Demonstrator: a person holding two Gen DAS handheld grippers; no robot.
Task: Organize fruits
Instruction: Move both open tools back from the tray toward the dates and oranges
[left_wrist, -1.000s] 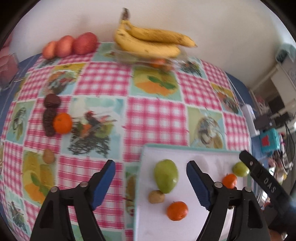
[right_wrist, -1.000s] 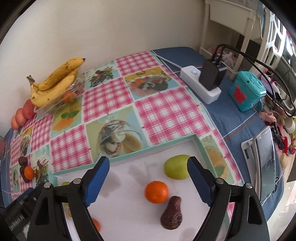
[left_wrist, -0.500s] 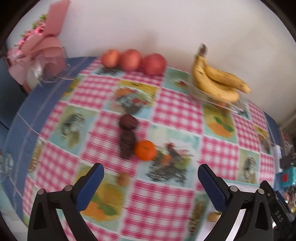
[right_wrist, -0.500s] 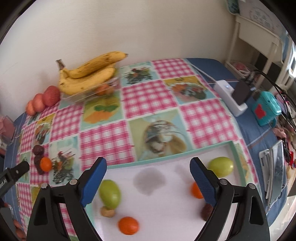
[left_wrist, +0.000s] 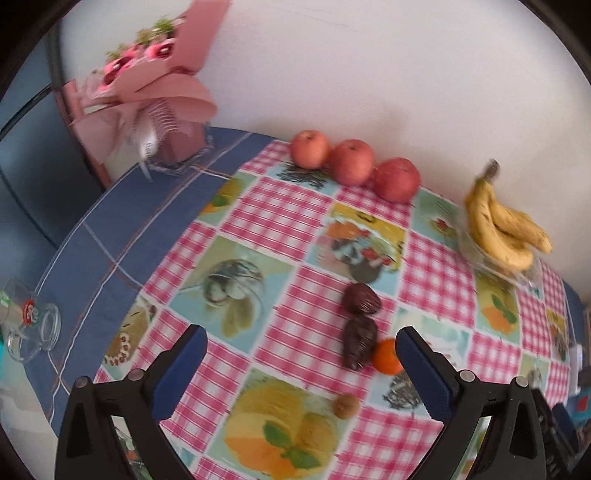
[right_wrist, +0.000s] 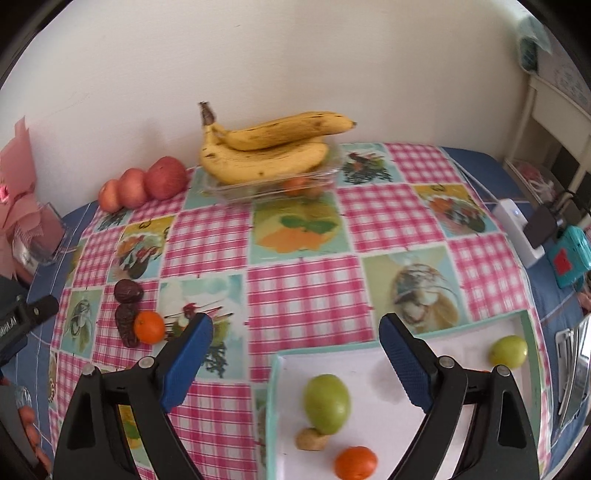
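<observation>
left wrist view: left gripper (left_wrist: 301, 354) wide open, empty, over a bright orange (left_wrist: 386, 356) touching a wrinkly dark fruit (left_wrist: 358, 343); right gripper (right_wrist: 295, 338) wide open, empty too.

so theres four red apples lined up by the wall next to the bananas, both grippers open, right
Not quite: the right wrist view shows three red apples by the wall, not four. They do sit beside the bananas, and the left gripper and right gripper are both open.
</observation>
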